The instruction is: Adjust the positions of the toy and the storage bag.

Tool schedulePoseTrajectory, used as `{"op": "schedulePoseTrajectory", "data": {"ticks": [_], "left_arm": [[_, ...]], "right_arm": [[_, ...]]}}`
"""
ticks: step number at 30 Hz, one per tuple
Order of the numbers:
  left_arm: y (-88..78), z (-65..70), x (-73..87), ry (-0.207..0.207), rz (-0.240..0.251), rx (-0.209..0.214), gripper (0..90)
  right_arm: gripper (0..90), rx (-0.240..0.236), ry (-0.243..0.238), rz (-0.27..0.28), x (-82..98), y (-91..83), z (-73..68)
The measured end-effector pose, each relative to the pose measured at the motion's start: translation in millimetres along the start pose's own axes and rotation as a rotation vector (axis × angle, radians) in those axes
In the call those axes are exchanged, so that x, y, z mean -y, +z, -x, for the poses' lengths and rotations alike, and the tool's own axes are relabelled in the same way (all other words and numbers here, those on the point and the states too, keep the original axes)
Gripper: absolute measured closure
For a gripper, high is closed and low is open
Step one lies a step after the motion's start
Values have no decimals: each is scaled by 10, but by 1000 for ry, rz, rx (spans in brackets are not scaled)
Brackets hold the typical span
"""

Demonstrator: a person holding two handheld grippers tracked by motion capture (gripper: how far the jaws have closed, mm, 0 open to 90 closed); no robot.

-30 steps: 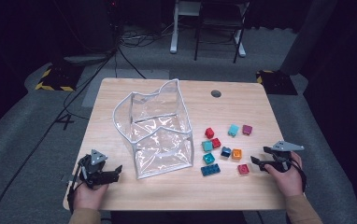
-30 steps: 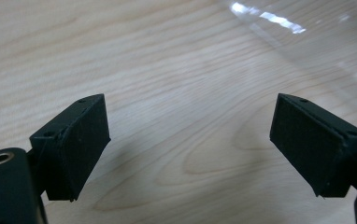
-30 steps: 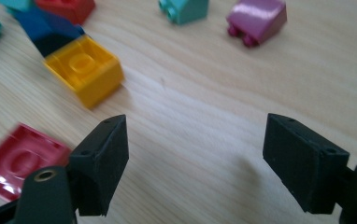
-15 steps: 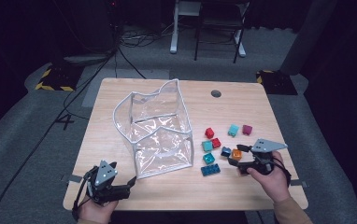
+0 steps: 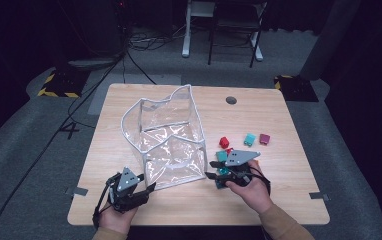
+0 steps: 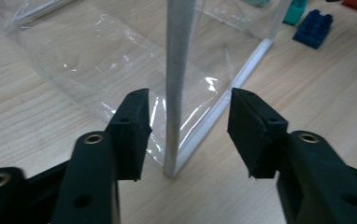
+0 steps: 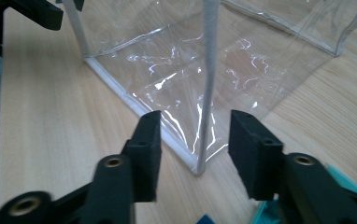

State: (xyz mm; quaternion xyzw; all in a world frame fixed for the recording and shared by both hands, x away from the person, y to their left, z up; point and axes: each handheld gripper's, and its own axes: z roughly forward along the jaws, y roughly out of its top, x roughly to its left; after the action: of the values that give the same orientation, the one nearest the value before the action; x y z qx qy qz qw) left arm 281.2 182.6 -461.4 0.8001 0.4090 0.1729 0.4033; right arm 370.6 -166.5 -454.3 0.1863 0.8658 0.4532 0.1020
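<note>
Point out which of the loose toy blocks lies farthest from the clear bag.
The maroon block, at the right end of the far row; the teal block and red block beside it lie closer to the clear bag.

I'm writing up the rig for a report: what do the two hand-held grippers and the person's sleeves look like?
Both the left gripper and the right gripper are black, each topped by a grey three-cornered plate and trailing a black cable. Their jaws are blocky black pads on arms with brass-ringed holes. The sleeves look tan.
</note>
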Motion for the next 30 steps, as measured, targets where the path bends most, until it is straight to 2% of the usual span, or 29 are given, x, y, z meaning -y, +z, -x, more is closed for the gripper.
{"op": "schedulePoseTrajectory", "data": {"ticks": [1,2,3,4,7,9,11,16,22,24,30], "left_arm": [[0,0,0,0,0,0,640],[-11,-25,2,-2,1,9,640],[-30,-61,15,-6,11,11,764],[-38,-74,21,-7,10,20,791],[-59,-84,34,5,4,8,844],[-88,-75,43,13,-2,-1,856],[-126,-80,72,16,-3,-2,858],[-209,-92,141,15,-13,12,859],[-263,-2,185,30,-22,24,859],[-276,35,194,46,-28,28,858],[-286,136,211,61,-29,65,854]], "right_arm": [[600,0,0,0,0,0,0],[657,1,-1,-2,-14,36,14],[753,8,-2,-10,-38,93,29],[782,12,-1,-13,-43,105,29],[870,29,-2,-27,-54,119,15],[875,30,-5,-35,-52,98,-18],[875,10,-6,-37,-39,73,-73],[874,-55,-15,-43,33,-34,-294],[870,-97,-36,-54,118,-171,-538],[870,-106,-34,-54,147,-213,-571],[864,-120,-26,-62,228,-345,-653]]}}
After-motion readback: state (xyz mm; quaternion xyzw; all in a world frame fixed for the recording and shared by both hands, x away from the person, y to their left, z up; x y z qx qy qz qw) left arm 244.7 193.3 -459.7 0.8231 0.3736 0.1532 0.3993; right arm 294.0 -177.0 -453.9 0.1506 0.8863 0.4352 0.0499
